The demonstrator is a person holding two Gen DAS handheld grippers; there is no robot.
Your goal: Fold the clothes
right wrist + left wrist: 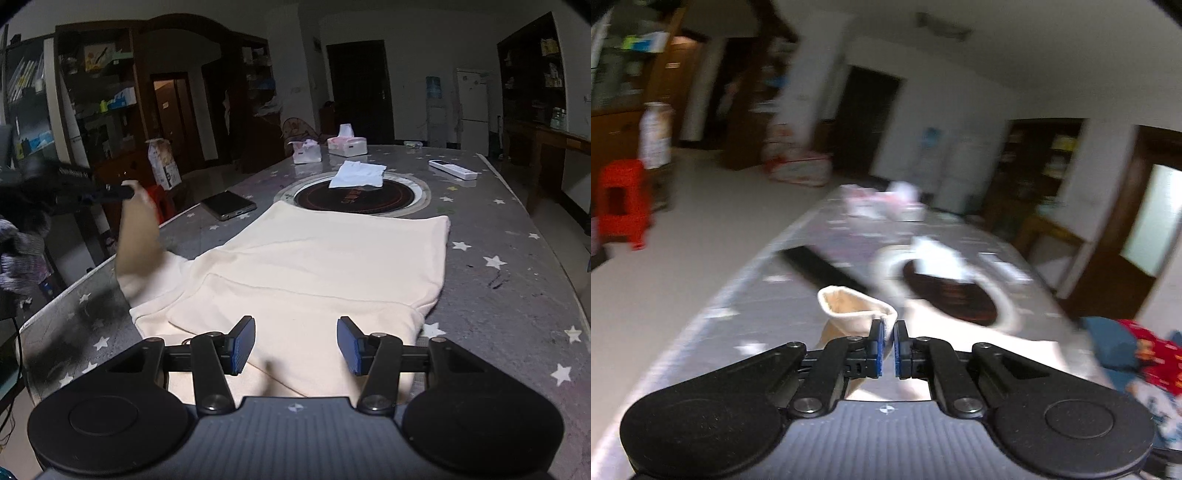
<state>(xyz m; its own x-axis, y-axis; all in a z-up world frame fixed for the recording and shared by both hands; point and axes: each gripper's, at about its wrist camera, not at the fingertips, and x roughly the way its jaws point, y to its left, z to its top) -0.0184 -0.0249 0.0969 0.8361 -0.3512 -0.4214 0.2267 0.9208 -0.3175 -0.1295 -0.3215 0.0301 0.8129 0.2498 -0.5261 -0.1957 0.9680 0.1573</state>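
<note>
A cream sweatshirt (306, 266) lies partly folded on the grey star-patterned table (509, 295). My left gripper (889, 345) is shut on the sleeve cuff (855, 308) and holds it up in the air; in the right wrist view the left gripper (127, 192) lifts the sleeve (138, 236) at the table's left edge. My right gripper (295, 349) is open and empty, hovering over the near edge of the sweatshirt.
A round dark hotplate (360, 195) with a white cloth (358, 173) on it sits beyond the garment. A phone (229, 205), a remote (452, 169) and tissue packs (347, 144) lie farther back. Colourful clothes (1145, 354) lie at the right. A red stool (624, 201) stands on the floor.
</note>
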